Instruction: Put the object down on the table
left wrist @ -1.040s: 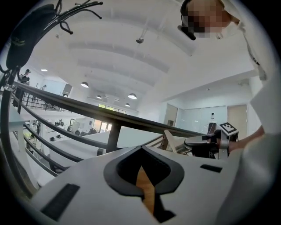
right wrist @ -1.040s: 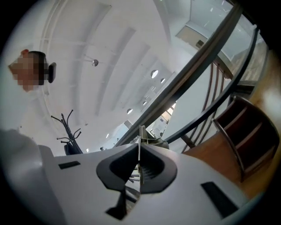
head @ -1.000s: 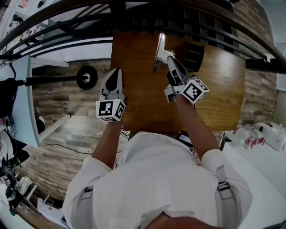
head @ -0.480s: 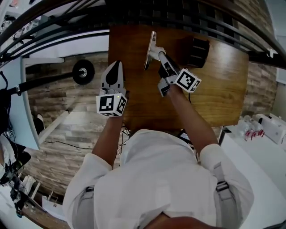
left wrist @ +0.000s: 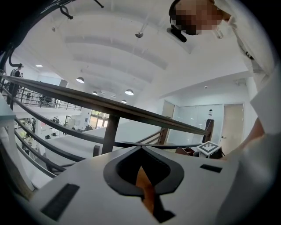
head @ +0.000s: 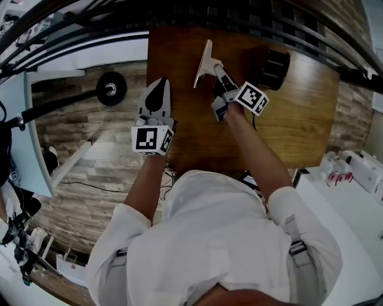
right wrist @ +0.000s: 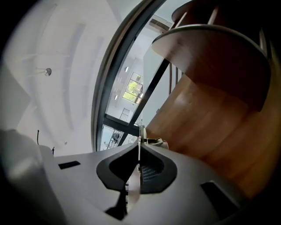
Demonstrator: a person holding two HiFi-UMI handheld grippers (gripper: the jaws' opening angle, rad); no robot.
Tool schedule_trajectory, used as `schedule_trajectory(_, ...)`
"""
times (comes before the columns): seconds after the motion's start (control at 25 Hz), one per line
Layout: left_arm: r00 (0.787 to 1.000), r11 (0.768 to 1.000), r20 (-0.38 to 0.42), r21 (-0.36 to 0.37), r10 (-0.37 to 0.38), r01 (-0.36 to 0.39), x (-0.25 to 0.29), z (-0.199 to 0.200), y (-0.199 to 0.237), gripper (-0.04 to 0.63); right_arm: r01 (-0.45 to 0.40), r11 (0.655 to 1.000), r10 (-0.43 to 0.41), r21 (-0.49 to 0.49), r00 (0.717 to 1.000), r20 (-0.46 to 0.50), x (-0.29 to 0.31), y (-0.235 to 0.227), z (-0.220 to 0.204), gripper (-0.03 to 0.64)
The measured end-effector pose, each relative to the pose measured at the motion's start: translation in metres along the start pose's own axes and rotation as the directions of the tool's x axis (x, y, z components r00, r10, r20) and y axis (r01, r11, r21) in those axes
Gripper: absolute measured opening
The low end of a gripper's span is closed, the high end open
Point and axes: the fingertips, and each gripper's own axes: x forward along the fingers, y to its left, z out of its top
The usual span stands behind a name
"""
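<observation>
- A thin, pale, flat object (head: 203, 60) is held up on its edge by the right gripper (head: 214, 67) — over the far part of the brown wooden table (head: 299, 119).
- In the right gripper view, the two grey jaws of the right gripper (right wrist: 138, 154) are seen pressed shut on the object (right wrist: 139, 134). Only a thin white line of it is shown between them.
- It cannot be told if the low edge of the object is touching the table top.
- A black, boxy thing (head: 274, 66) is set on the table, just to the right of the right gripper. It is not touched by the object.
- The left gripper (head: 158, 83) is held near the left edge of the table, to the left of the object and apart from it.
- In the left gripper view, the jaws of the left gripper (left wrist: 141, 148) are seen closed together with nothing held — only a strip of brown is seen through the small gap.
- A white cube with a black square marker is seen at the back of each gripper.
- A black round weight (head: 111, 88) on a dark bar is seen on the pale wood-plank floor (head: 90, 173), left of the table.
- Dark rails (head: 239, 15) are seen past the far edge of the table.
- A white shirt (head: 227, 239) is worn by the person.
</observation>
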Motion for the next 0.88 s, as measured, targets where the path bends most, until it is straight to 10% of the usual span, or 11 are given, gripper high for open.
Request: schedule_trajectory(0.88, 1.000, 0.999, -0.016, -0.051, -0.004, 0.003, 0.001, -0.005, -0.008, 0.009, 0.114, 0.991, -0.112, 0.069, 0.993, -0.042, 0.013, -0.025, -0.003, 0.026)
